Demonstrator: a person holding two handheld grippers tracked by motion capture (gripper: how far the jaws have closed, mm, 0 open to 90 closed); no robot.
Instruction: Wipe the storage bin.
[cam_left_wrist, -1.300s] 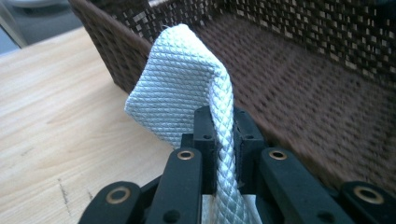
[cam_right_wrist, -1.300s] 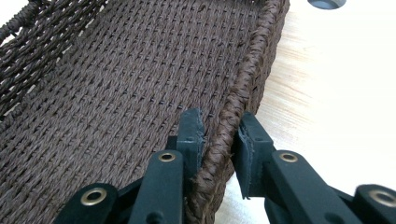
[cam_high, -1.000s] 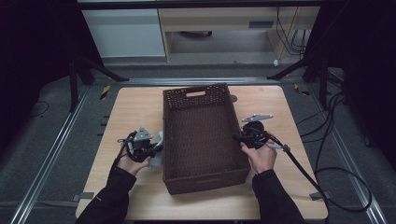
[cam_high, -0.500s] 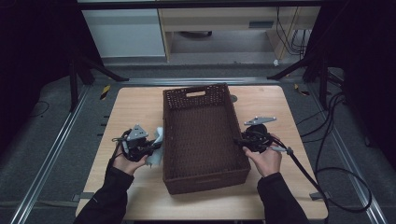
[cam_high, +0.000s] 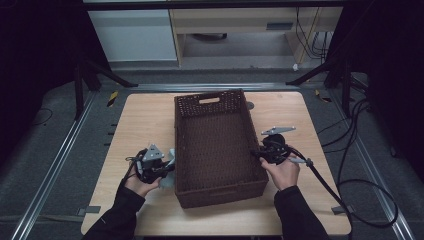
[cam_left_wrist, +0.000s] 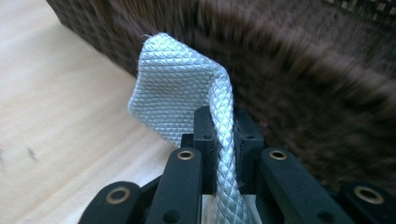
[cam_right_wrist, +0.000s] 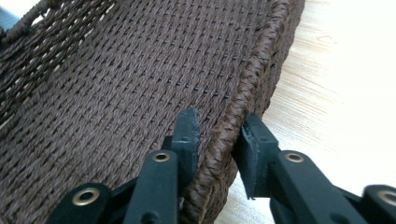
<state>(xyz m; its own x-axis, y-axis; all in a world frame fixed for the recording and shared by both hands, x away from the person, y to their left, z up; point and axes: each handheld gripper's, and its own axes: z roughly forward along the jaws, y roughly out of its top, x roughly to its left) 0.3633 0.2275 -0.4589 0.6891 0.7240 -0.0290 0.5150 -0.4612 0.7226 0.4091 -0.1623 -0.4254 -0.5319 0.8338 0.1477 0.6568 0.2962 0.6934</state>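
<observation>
A dark brown wicker basket (cam_high: 212, 97) stands lengthwise in the middle of the wooden table (cam_high: 145, 120). My left gripper (cam_high: 167, 167) is beside the basket's left wall near its front corner, shut on a pale grey quilted cloth (cam_high: 170, 156). In the left gripper view the cloth (cam_left_wrist: 177, 93) folds up out of my left gripper (cam_left_wrist: 223, 126) against the woven wall (cam_left_wrist: 303, 93). My right gripper (cam_high: 260, 154) is at the basket's right rim. In the right gripper view my right gripper (cam_right_wrist: 219, 135) straddles the braided rim (cam_right_wrist: 261, 60), one jaw inside and one outside, closed onto it.
A small grey disc (cam_high: 250, 105) lies on the table by the basket's far right corner. Cables (cam_high: 350, 165) trail off the table's right side to the floor. Metal rails (cam_high: 60, 165) run along both sides, and a cabinet (cam_high: 135, 35) stands beyond the far edge.
My left gripper with the cloth has slid slightly toward the table's front edge. The right gripper stays at the rim, and the basket has barely shifted.
</observation>
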